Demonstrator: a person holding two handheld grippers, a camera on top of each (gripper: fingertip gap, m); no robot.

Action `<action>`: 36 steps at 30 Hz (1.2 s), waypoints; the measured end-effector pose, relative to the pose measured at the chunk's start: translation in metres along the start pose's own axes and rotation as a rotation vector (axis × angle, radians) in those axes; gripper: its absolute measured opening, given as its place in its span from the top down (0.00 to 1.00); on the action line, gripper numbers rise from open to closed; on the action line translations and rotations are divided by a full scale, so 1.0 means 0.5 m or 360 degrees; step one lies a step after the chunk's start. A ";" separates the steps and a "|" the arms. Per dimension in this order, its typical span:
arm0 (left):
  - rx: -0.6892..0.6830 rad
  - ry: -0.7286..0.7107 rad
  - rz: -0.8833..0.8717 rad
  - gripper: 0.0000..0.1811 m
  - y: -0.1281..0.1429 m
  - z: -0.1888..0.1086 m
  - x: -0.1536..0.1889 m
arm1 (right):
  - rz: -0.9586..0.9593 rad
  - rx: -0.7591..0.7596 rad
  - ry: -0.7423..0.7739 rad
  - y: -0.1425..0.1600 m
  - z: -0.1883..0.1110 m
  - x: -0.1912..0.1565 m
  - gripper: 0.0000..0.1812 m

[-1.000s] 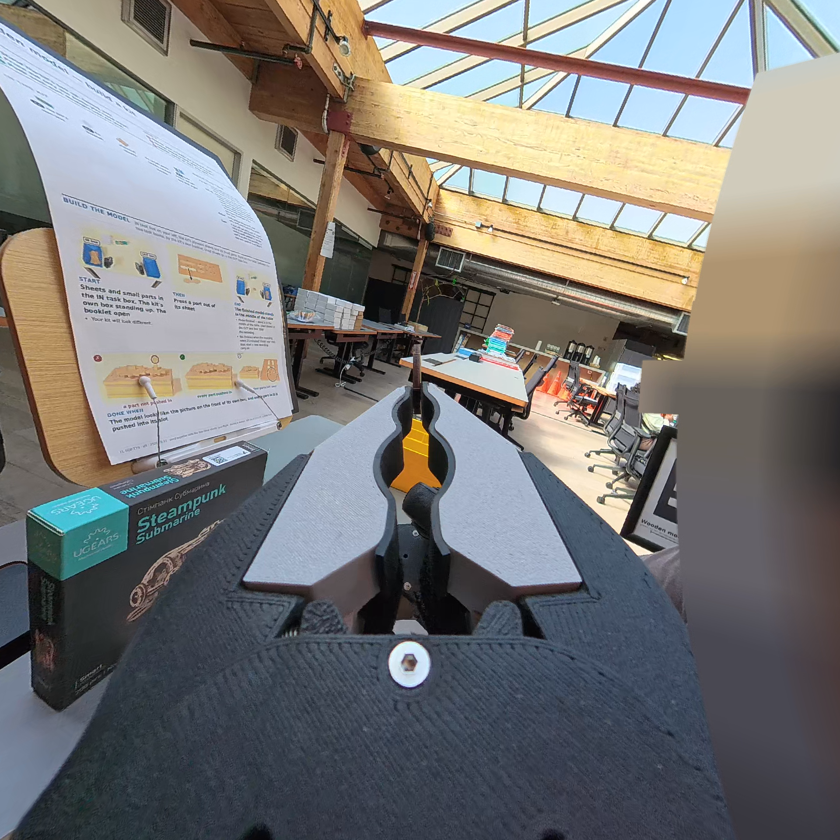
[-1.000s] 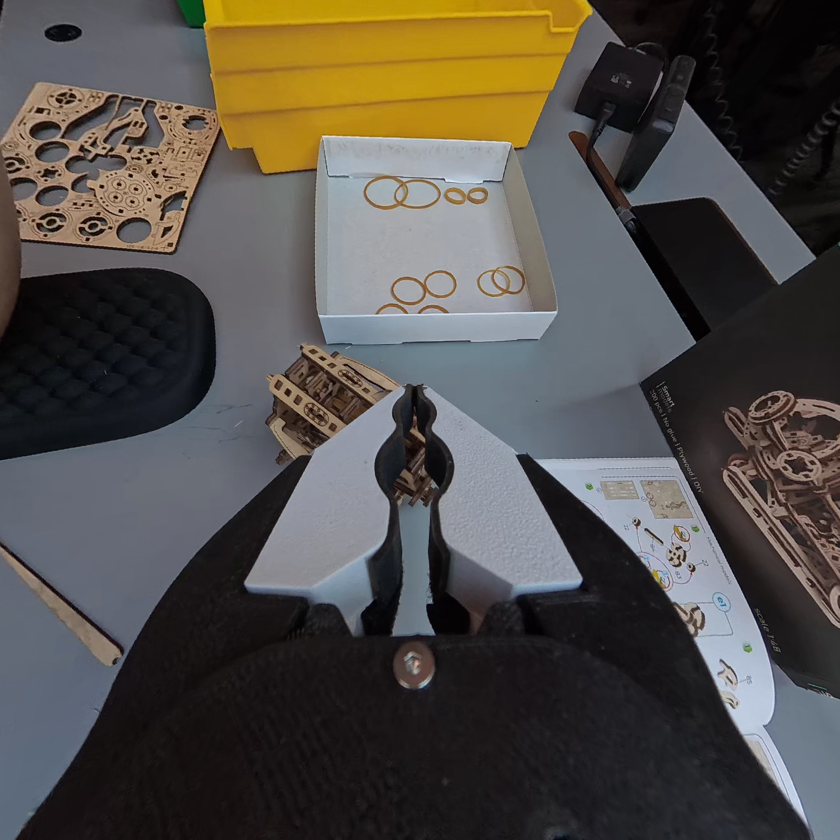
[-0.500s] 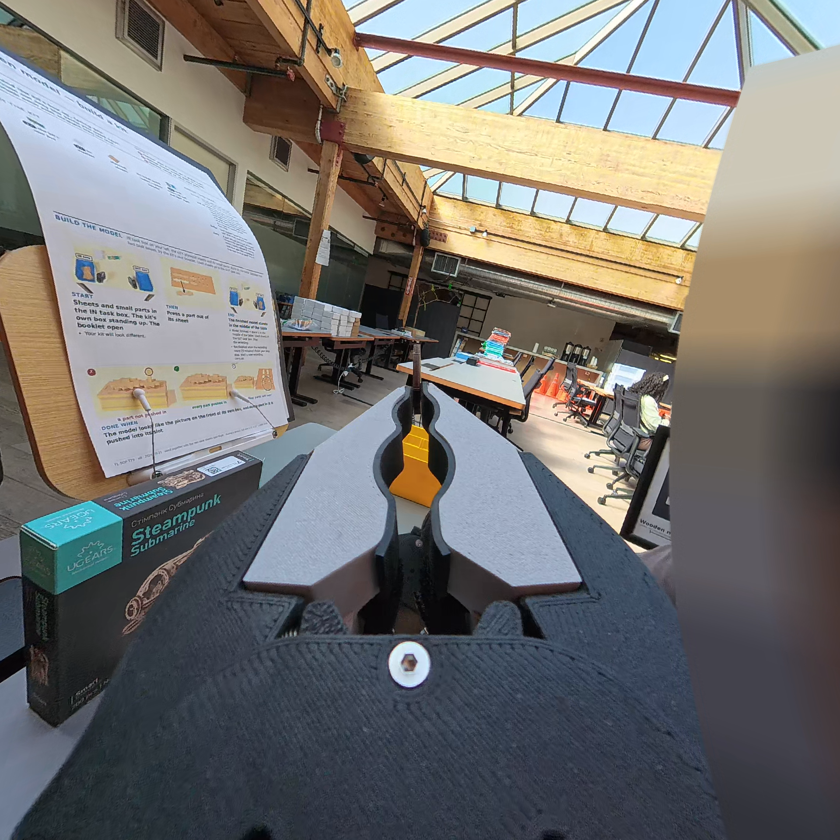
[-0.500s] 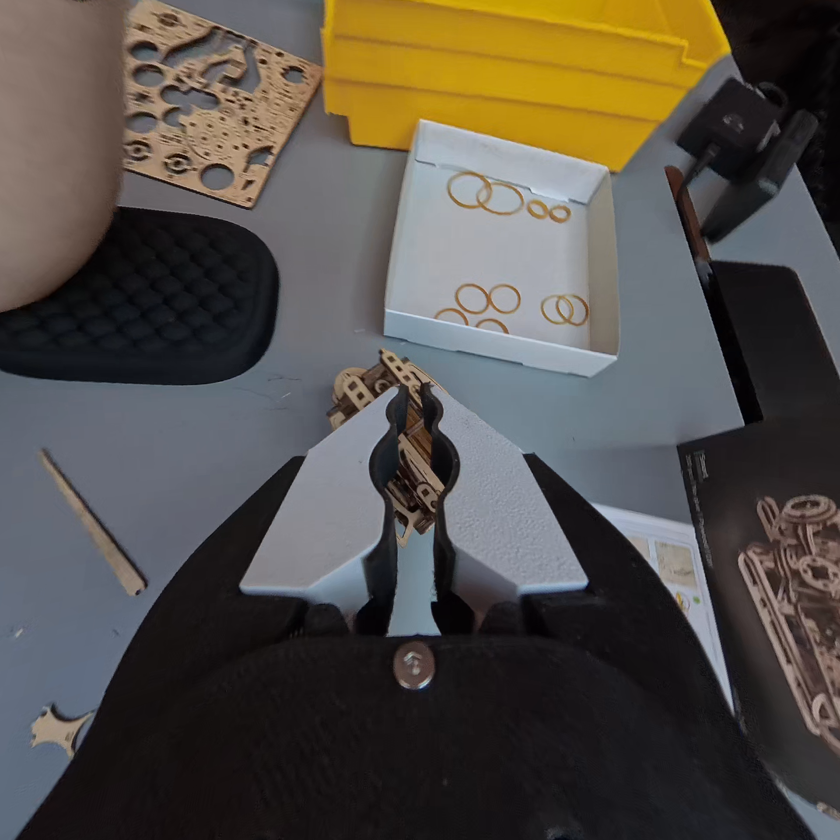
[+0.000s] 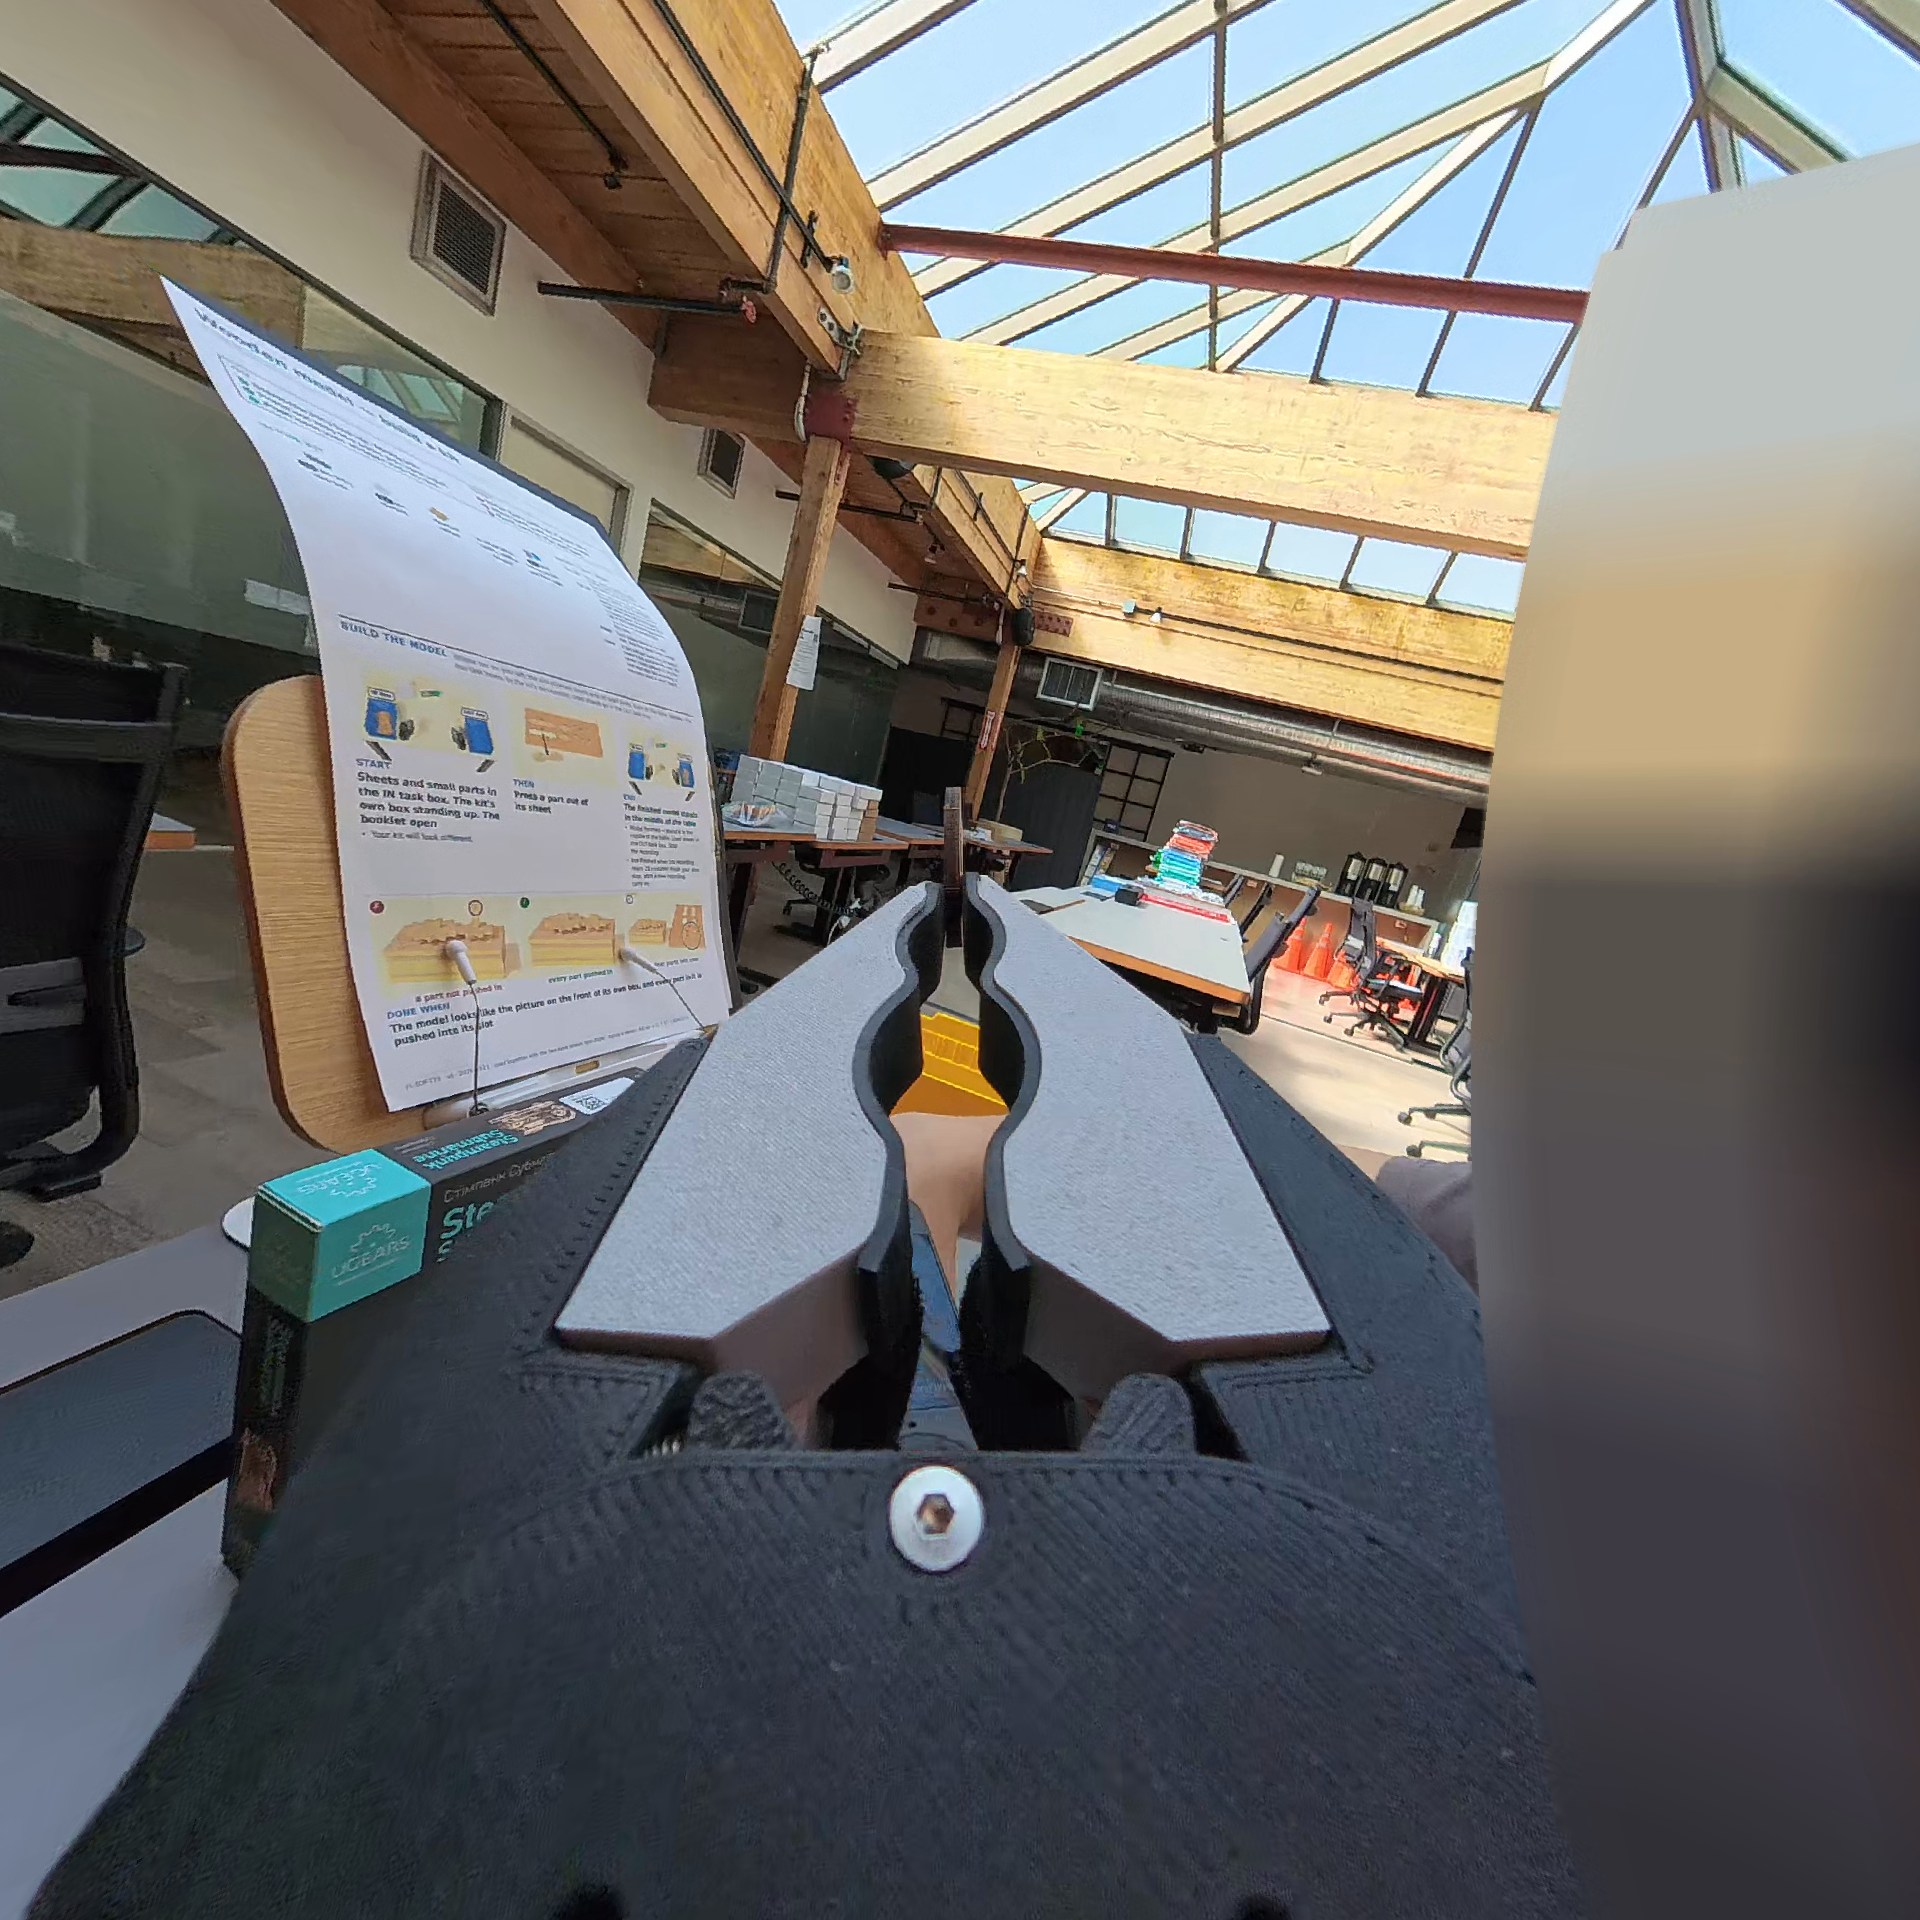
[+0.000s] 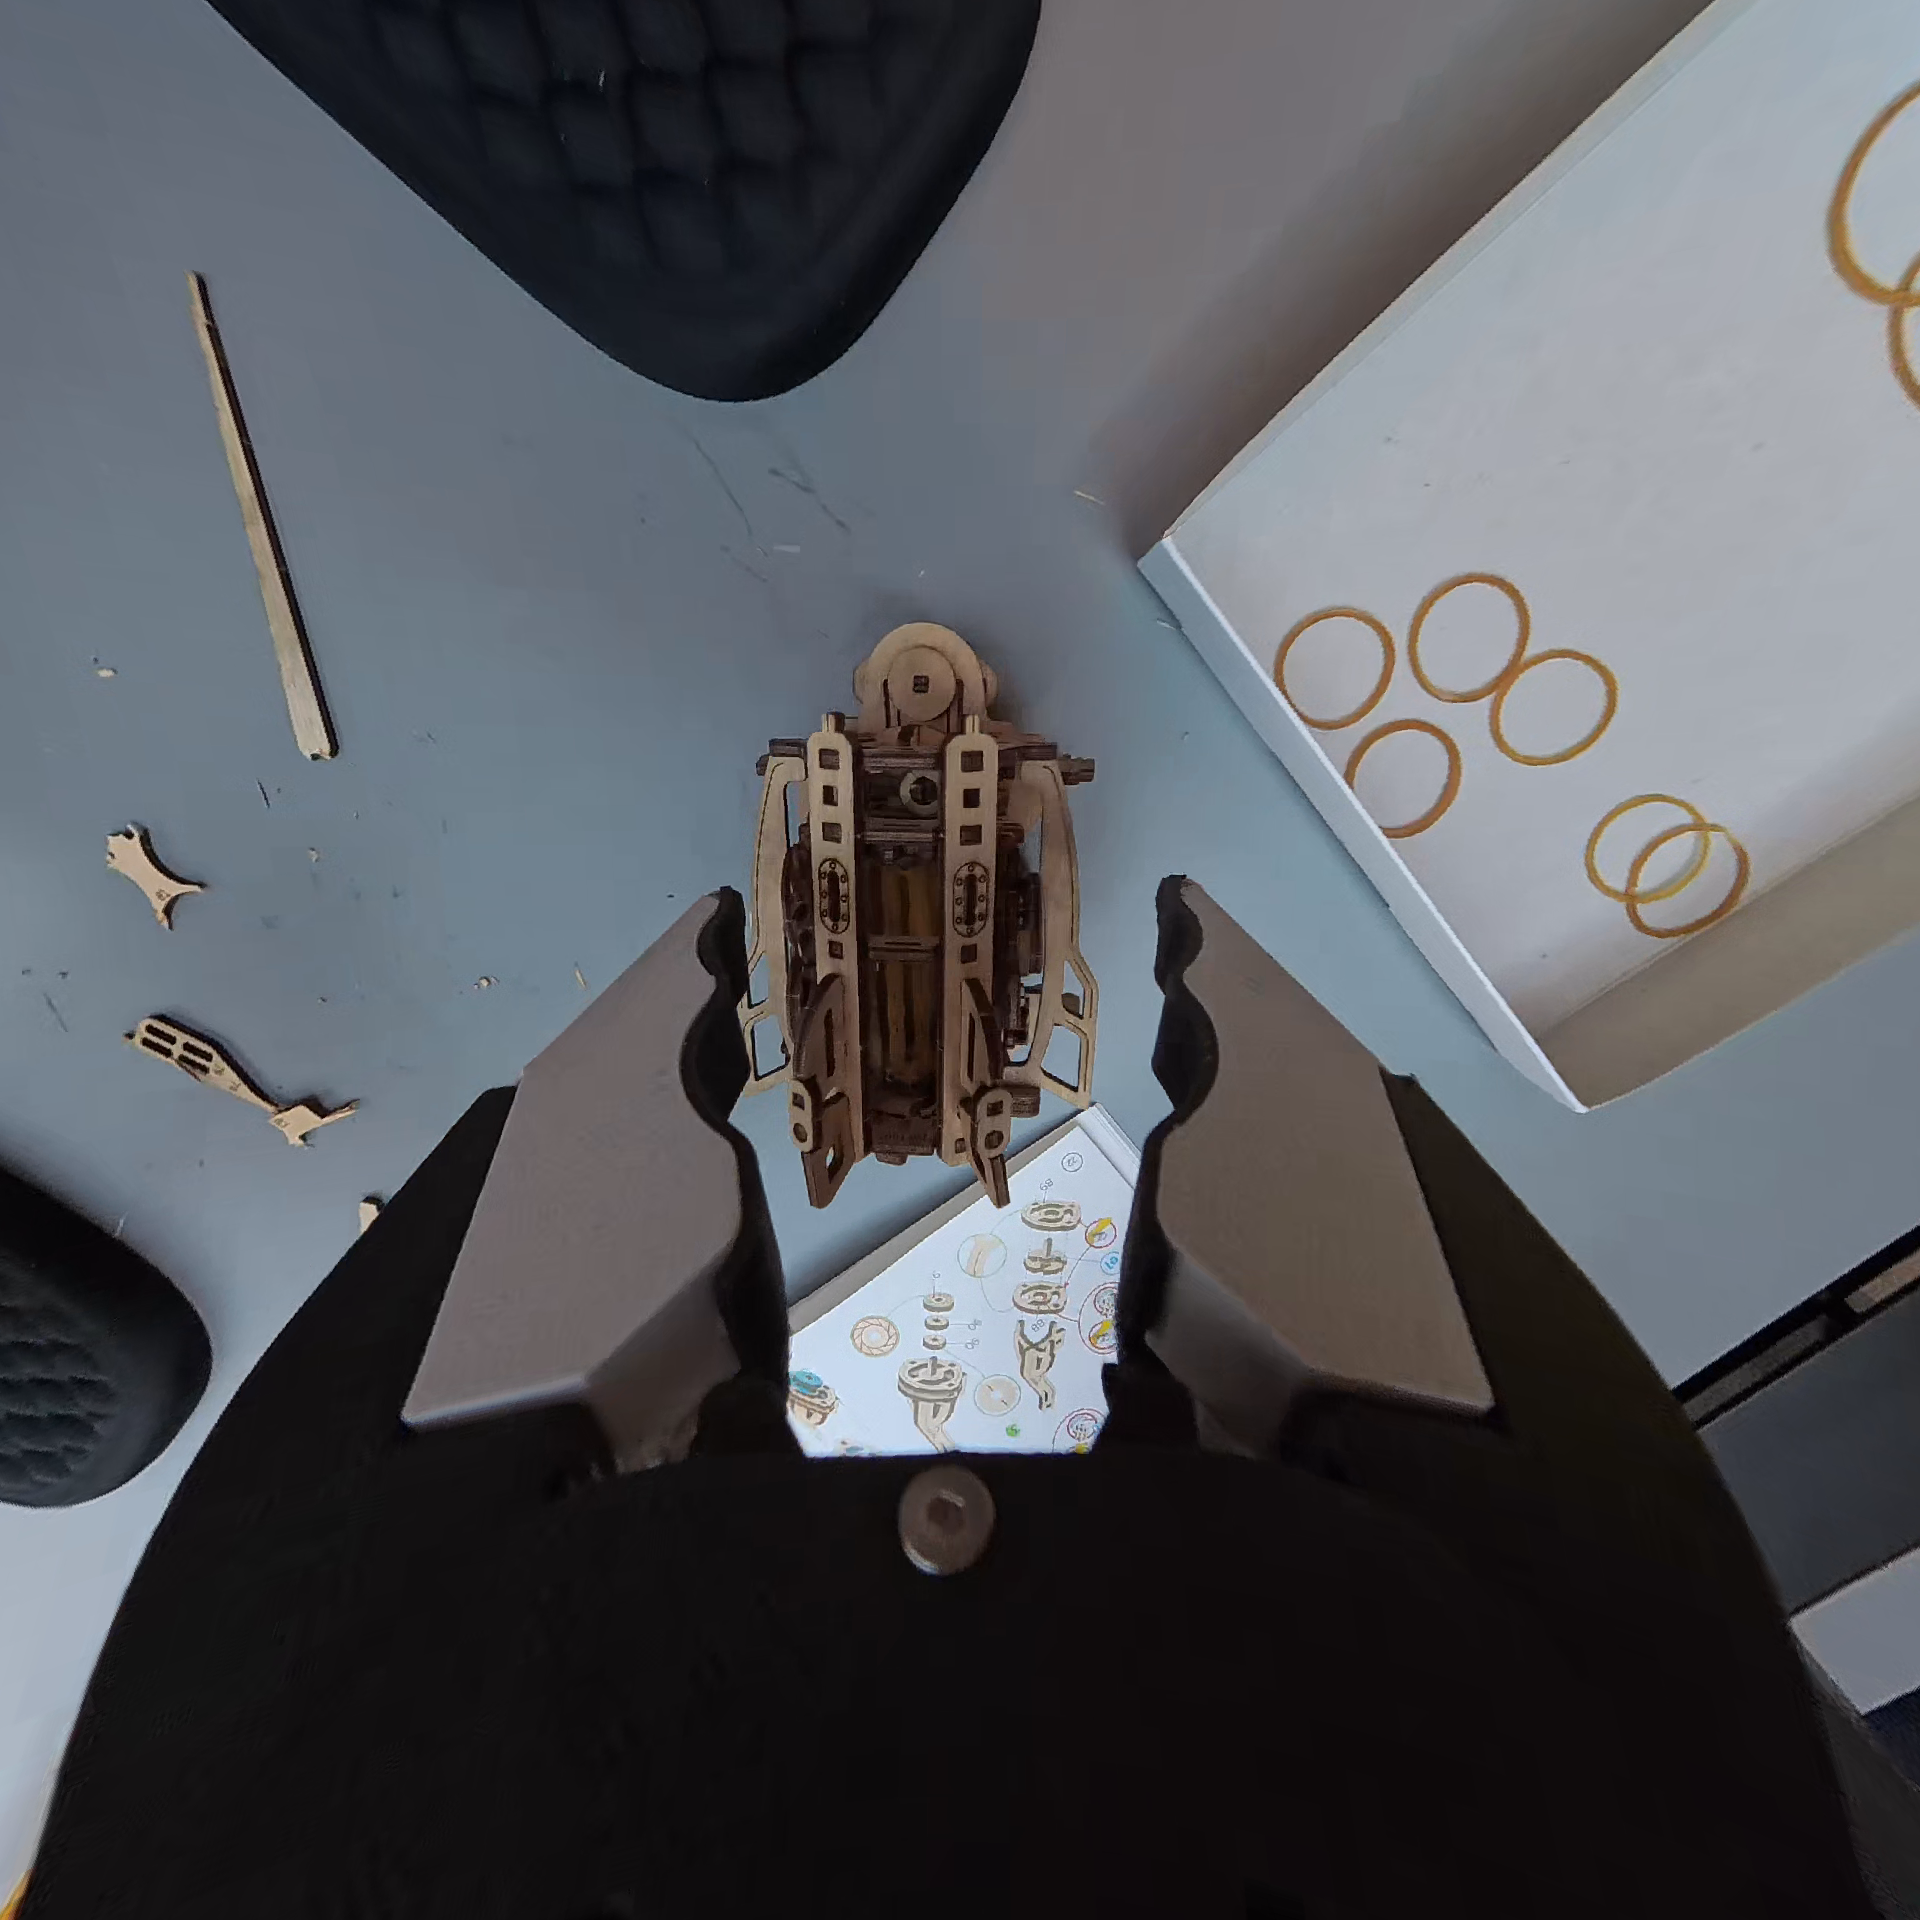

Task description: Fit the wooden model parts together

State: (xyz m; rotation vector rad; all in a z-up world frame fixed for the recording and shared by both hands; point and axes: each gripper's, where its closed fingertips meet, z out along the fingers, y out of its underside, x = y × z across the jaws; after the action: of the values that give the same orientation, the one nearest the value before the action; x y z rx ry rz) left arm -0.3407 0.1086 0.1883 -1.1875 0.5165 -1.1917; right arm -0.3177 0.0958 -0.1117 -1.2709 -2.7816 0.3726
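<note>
The partly built wooden model (image 6: 920, 914) lies on the grey table, its near end over a corner of the open booklet (image 6: 977, 1309). My right gripper (image 6: 951, 899) is open above it, one finger on each side of the model; I cannot tell whether the fingers touch it. My left gripper (image 5: 953, 904) is raised off the table, pointing into the room. It is shut on a thin dark wooden part (image 5: 953, 842) that sticks up edge-on from between its fingertips.
A white cardboard tray (image 6: 1247, 644) with rubber bands lies right of the model. A black padded mat (image 6: 675, 156), a wooden stick (image 6: 260, 520) and small loose wooden pieces (image 6: 156, 873) lie at the far left. The kit box (image 5: 343, 1236) and an instruction sheet (image 5: 499, 779) stand left. There is about 30 cm between the tips of the two grippers.
My right gripper has opened and let go of the model, and now looks straight down on it from closer. My left gripper has turned slightly, still shut on the thin part.
</note>
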 end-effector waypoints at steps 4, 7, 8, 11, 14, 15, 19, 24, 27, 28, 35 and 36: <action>0.0013 -0.0007 -0.0012 1.00 -0.004 -0.006 -0.007 | -0.0016 -0.0163 -0.0058 0.019 0.026 -0.006 0.57; 0.0008 -0.0002 -0.0018 1.00 -0.002 -0.004 -0.007 | 0.0050 -0.0193 -0.0148 0.021 0.032 -0.016 0.62; 0.0006 -0.0001 -0.0016 1.00 -0.001 -0.003 -0.006 | 0.0085 -0.0208 -0.0156 0.022 0.031 -0.015 0.62; -0.0003 0.0008 -0.0014 1.00 0.002 0.001 -0.002 | 0.0115 -0.0202 -0.0175 0.023 0.030 -0.015 0.62; -0.0007 0.0013 -0.0011 1.00 0.002 0.002 0.001 | 0.0123 -0.0223 -0.0189 0.028 0.026 -0.016 0.62; -0.0008 0.0015 -0.0011 1.00 0.002 0.002 0.002 | 0.0131 -0.0235 -0.0201 0.029 0.026 -0.019 0.62; -0.0003 0.0018 -0.0010 1.00 0.000 0.001 0.003 | 0.0136 -0.0245 -0.0228 0.029 0.026 -0.027 0.62; 0.0001 0.0019 -0.0016 1.00 -0.001 0.000 0.003 | 0.0178 -0.0187 -0.0243 0.017 0.029 -0.027 0.62; -0.0002 0.0015 -0.0017 1.00 0.000 0.001 0.003 | 0.0200 -0.0126 -0.0261 0.011 0.021 -0.025 0.66; -0.0010 -0.0001 -0.0020 1.00 0.001 0.001 0.000 | 0.0211 -0.0120 -0.0266 0.012 0.018 -0.024 0.66; -0.0008 0.0003 -0.0024 1.00 0.000 0.000 -0.001 | 0.0178 -0.0103 -0.0275 0.009 0.017 -0.024 0.67; -0.0008 0.0003 -0.0025 1.00 0.000 0.000 -0.001 | 0.0171 -0.0106 -0.0273 0.010 0.017 -0.024 0.67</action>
State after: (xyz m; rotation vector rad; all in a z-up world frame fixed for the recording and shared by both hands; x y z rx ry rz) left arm -0.3409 0.1090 0.1879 -1.1966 0.5126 -1.2054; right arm -0.3075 0.0882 -0.1206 -1.4749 -2.8954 0.4176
